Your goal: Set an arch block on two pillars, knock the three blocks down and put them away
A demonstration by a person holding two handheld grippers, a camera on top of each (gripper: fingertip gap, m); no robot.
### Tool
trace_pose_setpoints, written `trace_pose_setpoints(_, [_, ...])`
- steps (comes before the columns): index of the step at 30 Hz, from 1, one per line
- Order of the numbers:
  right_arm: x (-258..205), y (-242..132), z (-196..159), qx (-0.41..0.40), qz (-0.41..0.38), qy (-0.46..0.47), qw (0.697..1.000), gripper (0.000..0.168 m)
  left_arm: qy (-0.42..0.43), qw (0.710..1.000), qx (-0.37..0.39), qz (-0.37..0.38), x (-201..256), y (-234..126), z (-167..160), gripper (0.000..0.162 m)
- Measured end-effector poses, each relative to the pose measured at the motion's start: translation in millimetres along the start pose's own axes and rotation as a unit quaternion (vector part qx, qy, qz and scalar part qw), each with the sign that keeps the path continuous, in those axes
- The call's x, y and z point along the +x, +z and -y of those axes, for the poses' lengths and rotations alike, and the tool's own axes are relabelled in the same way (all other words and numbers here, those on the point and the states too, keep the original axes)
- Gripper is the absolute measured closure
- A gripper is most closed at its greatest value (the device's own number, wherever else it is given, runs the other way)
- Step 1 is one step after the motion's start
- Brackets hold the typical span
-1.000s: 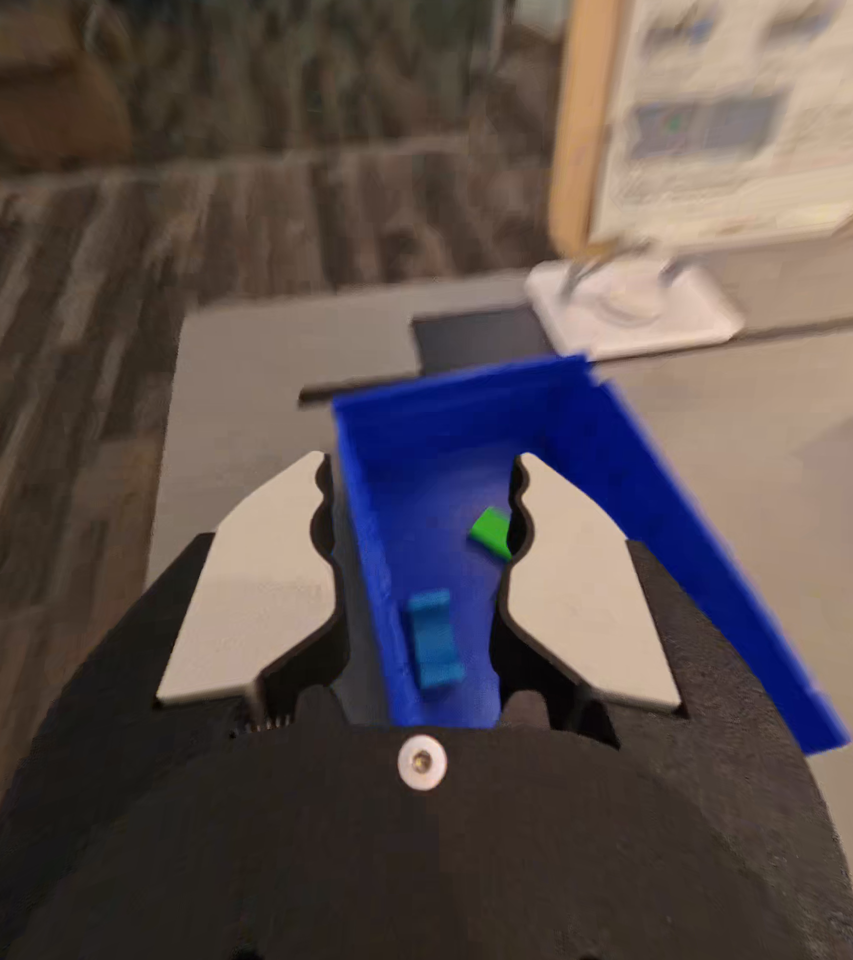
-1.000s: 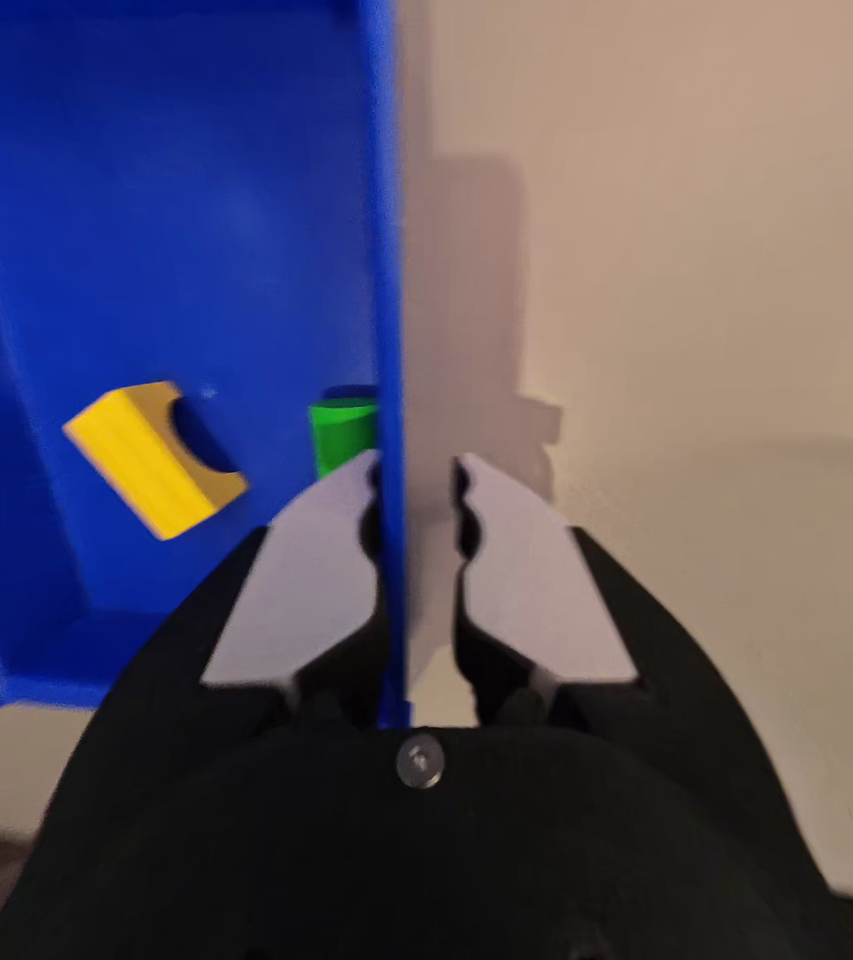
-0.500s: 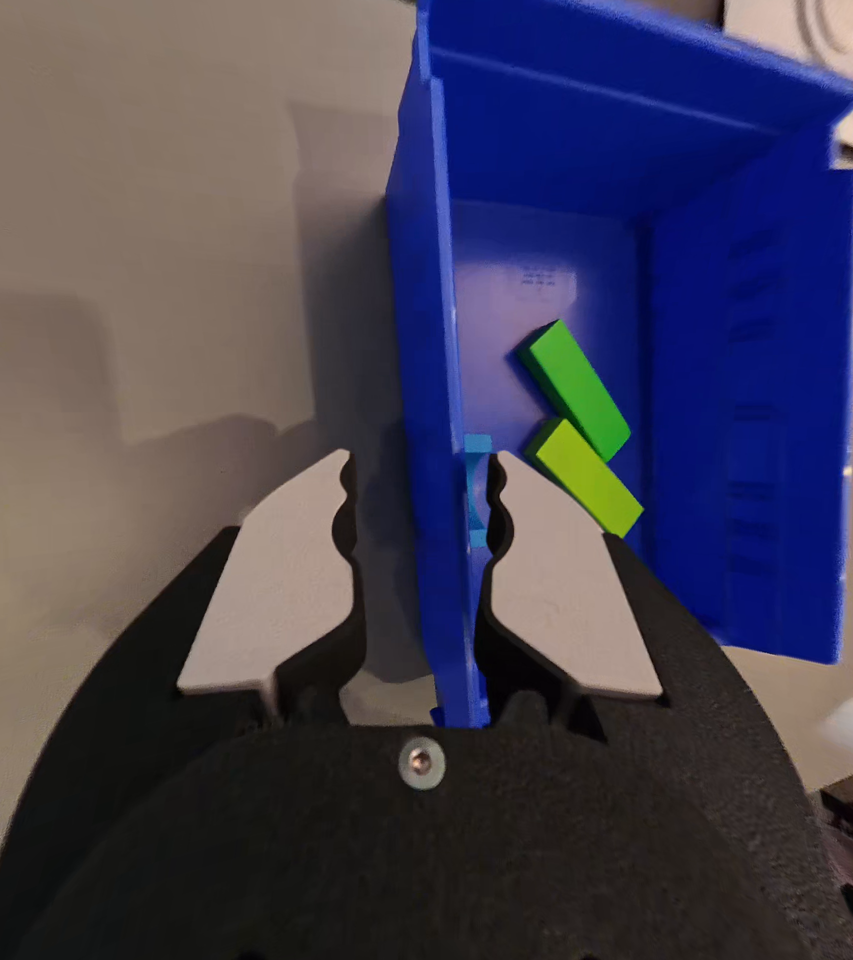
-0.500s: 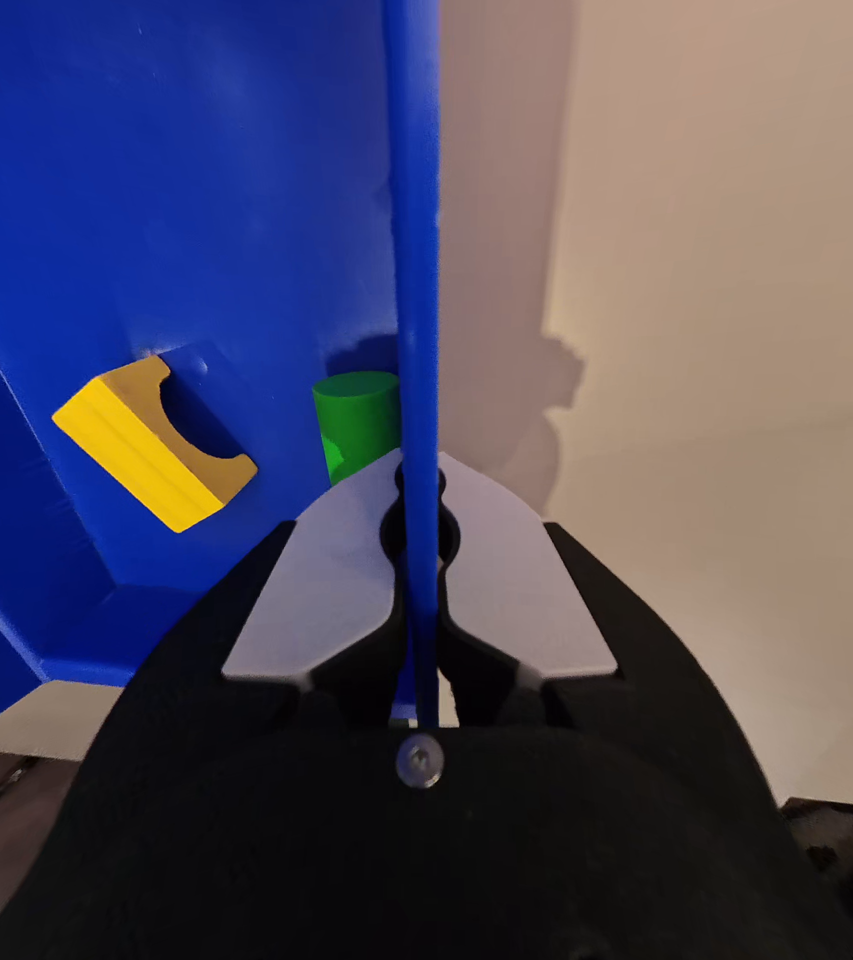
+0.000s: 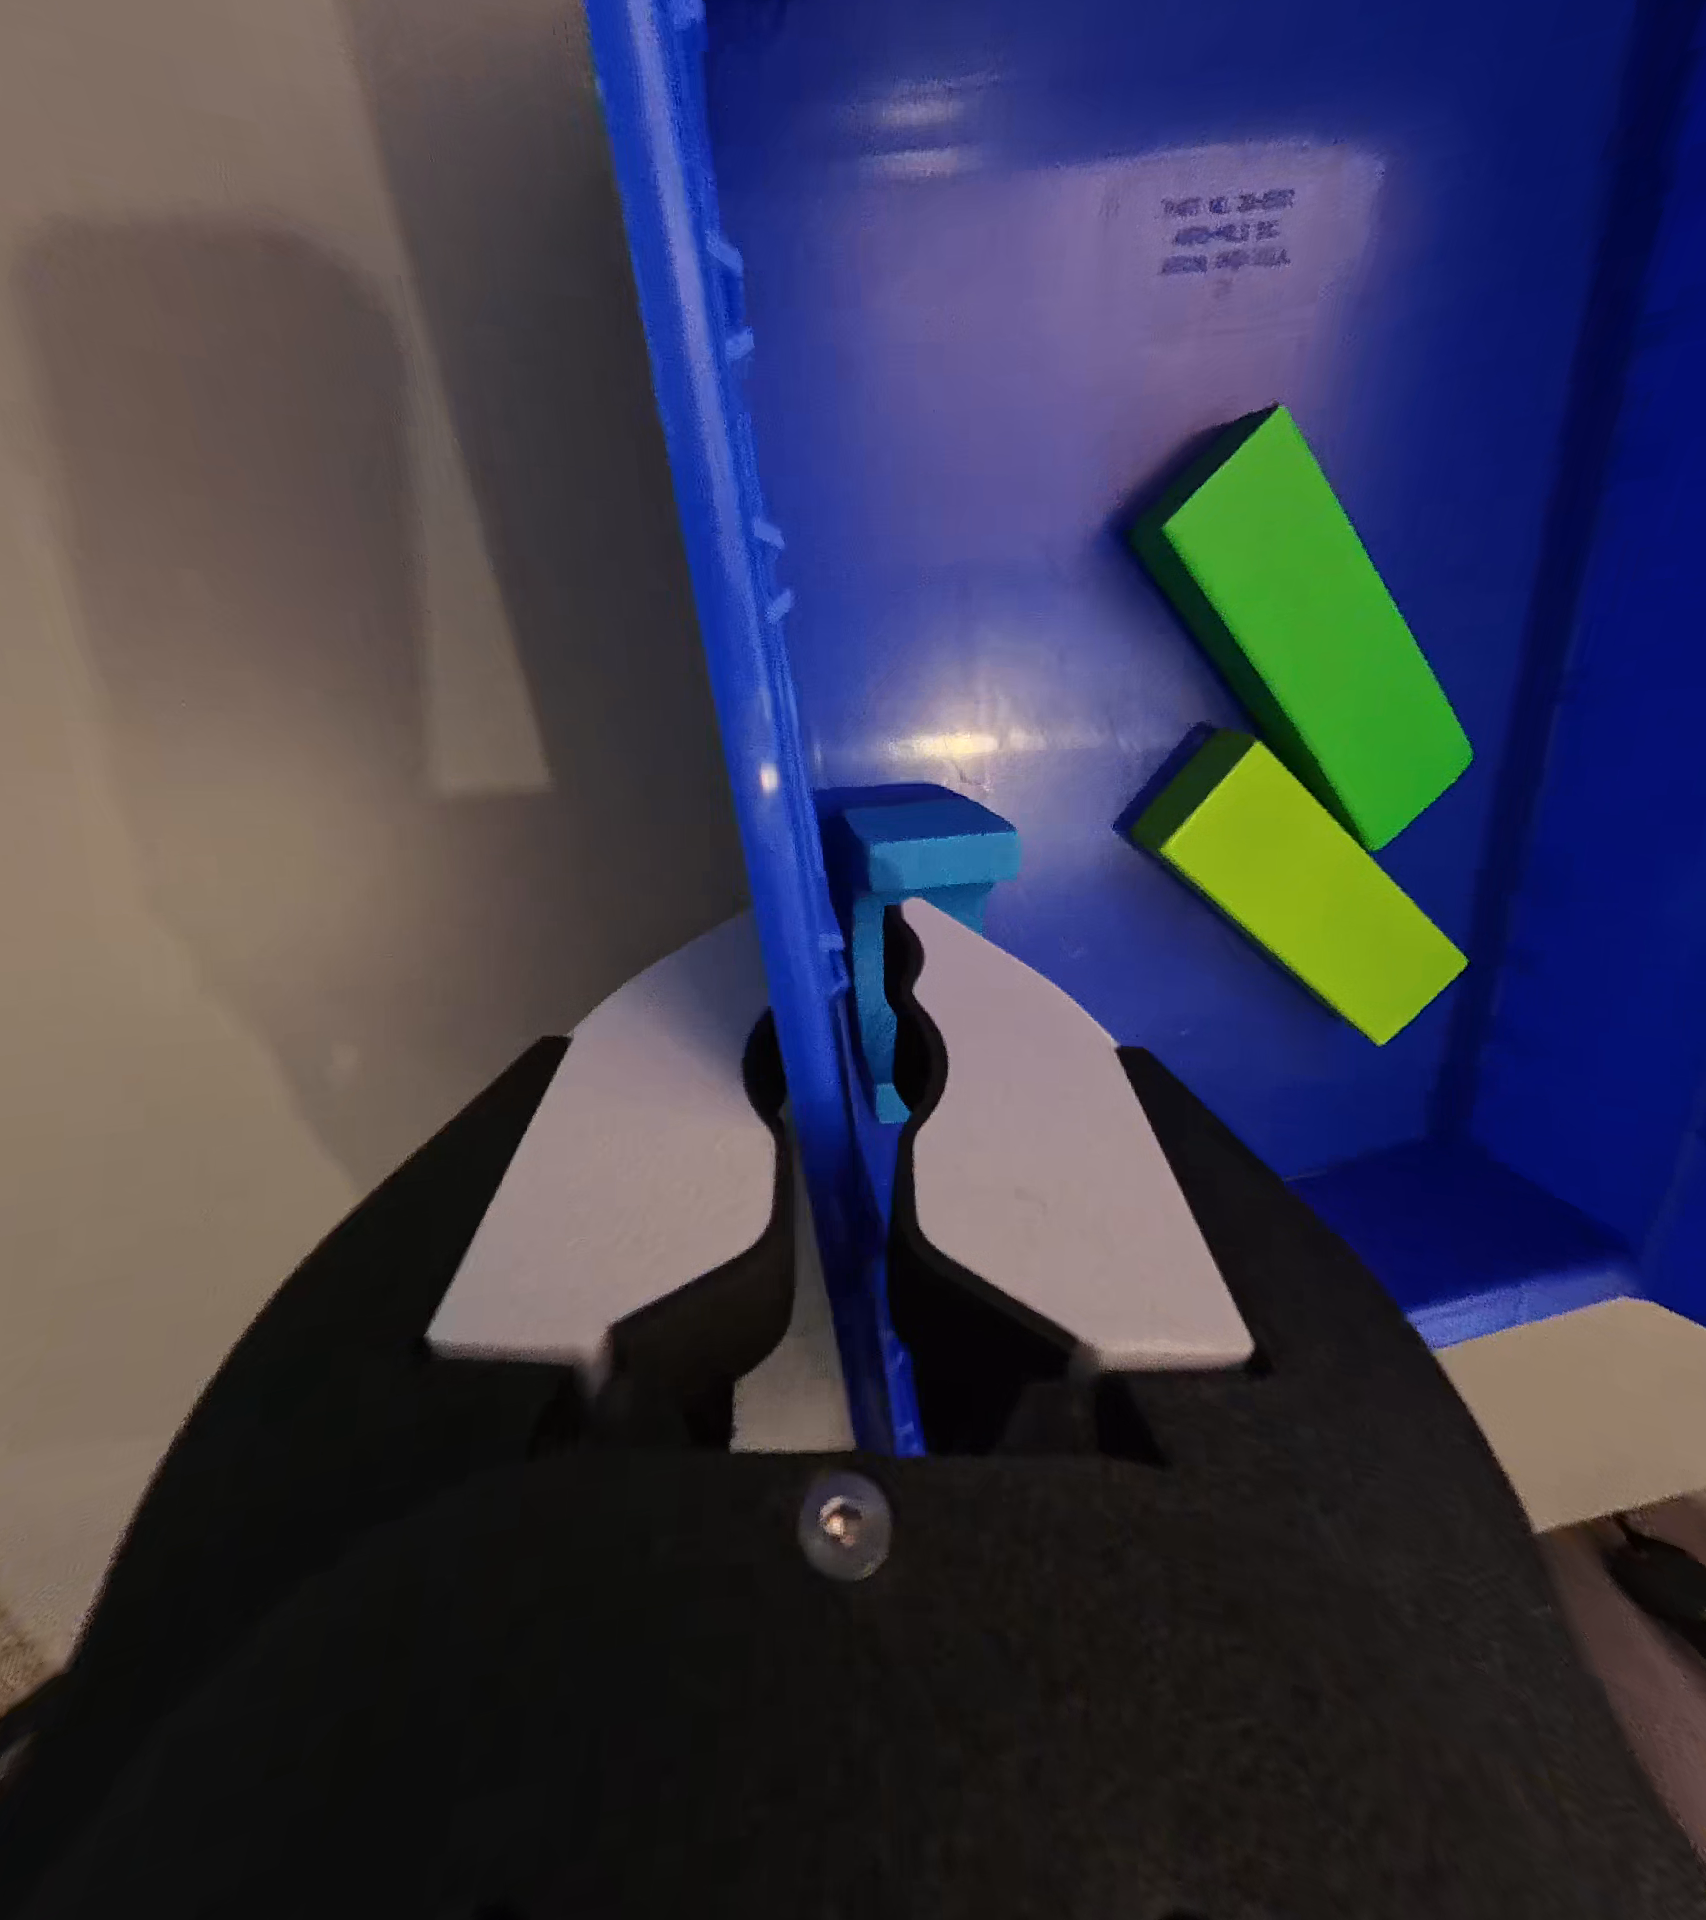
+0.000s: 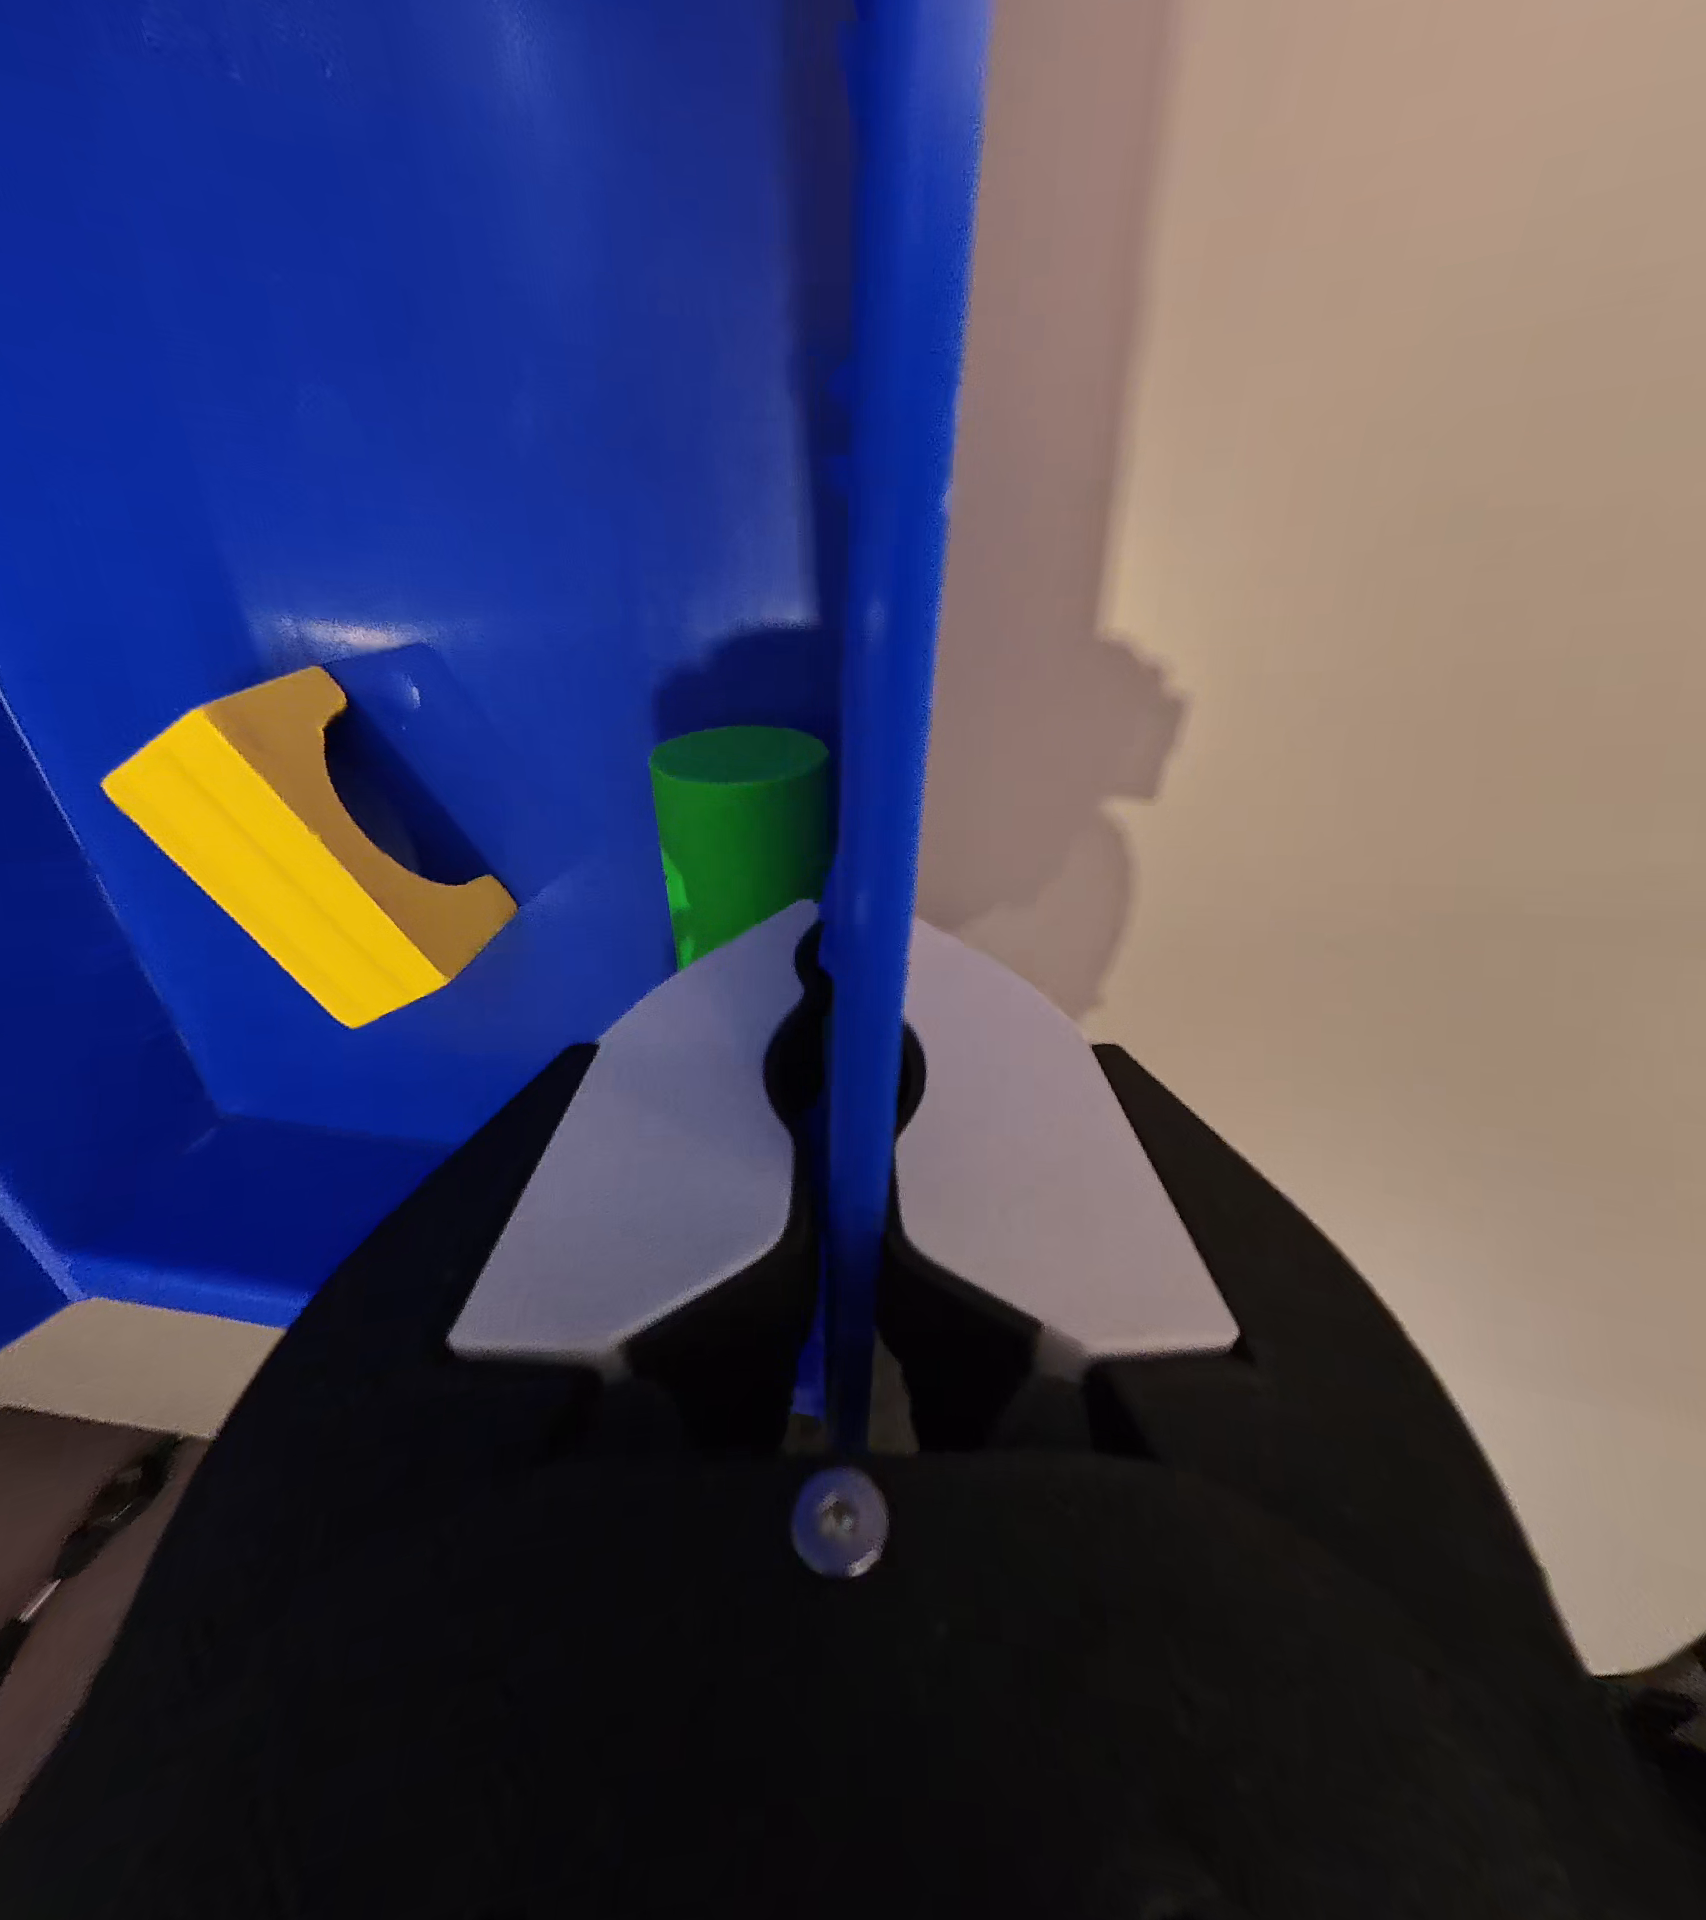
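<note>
The left gripper (image 5: 833, 997) is clamped on one side wall of the blue bin (image 5: 1036, 468), one finger outside and one inside; the right gripper (image 6: 859, 977) pinches the opposite side wall of the same bin (image 6: 361, 364) in the same way, so the bin is held between the two tools above the pale table (image 6: 1451, 727).

The blocks all lie on the bin floor; a blue arch block (image 5: 916, 852) sits hard against the wall the left gripper holds, just beyond its inner finger; a dark green flat block (image 5: 1306, 623) and a lime flat block (image 5: 1306, 894) lie touching end to corner near the far side wall; in the right wrist view a yellow arch block (image 6: 309, 842) lies near the bin's middle and a green cylinder (image 6: 737, 831) stands against the gripped wall.

No arch stands yet, so I judge this the very start (fetching the pieces out); the two-sided grip suggests the bin is about to be tipped or shifted. The next move calls for both grippers turning together, evenly, so the blocks slide out onto the table without scattering past its edge; uneven lift could twist the thin walls out of the grip.
</note>
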State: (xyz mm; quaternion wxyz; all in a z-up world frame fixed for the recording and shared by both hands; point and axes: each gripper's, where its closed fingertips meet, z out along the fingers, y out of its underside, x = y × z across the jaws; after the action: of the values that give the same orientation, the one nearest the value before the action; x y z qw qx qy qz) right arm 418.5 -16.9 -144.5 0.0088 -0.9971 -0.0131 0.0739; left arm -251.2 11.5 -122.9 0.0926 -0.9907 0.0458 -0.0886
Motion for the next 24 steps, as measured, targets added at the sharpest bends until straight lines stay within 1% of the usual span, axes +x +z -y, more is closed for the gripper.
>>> trace_pose_setpoints(2, [-27,5,-2,-0.013,0.003,-0.019,1.000,0.162,0.029,1.000,-0.010,-0.005,22,5,4,0.151])
trace_pose_setpoints(6, [-80,14,-8,-0.030,0.012,-0.060,0.998,0.162,0.090,0.996,-0.026,0.007,65,16,10,0.150])
trace_pose_setpoints(9, [-113,19,-17,-0.059,0.028,-0.094,0.993,0.157,0.134,0.990,-0.034,-0.022,101,23,8,0.144])
trace_pose_setpoints(11, [-125,20,-19,-0.074,0.033,-0.107,0.991,0.155,0.158,0.986,-0.052,-0.030,119,26,3,0.140])
trace_pose_setpoints(13, [-128,21,-14,-0.078,0.029,-0.115,0.990,0.154,0.171,0.983,-0.063,-0.030,131,28,-1,0.138])
trace_pose_setpoints(15, [-128,21,-2,-0.065,0.024,-0.102,0.992,0.154,0.186,0.979,-0.065,-0.045,146,30,-3,0.136])
trace_pose_setpoints(17, [-119,21,9,-0.056,0.006,-0.083,0.995,0.148,0.201,0.977,-0.067,-0.036,155,32,-3,0.133])
trace_pose_setpoints(19, [-109,21,13,-0.062,-0.008,-0.067,0.996,0.148,0.209,0.975,-0.067,-0.044,166,34,-5,0.130])
trace_pose_setpoints(20, [-104,20,14,-0.066,-0.010,-0.061,0.996,0.150,0.215,0.973,-0.069,-0.051,171,34,-6,0.128])
trace_pose_setpoints(22, [-96,20,12,-0.076,-0.001,-0.057,0.995,0.161,0.226,0.970,-0.070,-0.053,179,35,-8,0.125])
trace_pose_setpoints(24, [-87,18,10,-0.079,0.002,-0.057,0.995,0.161,0.235,0.967,-0.070,-0.061,189,36,-8,0.123])
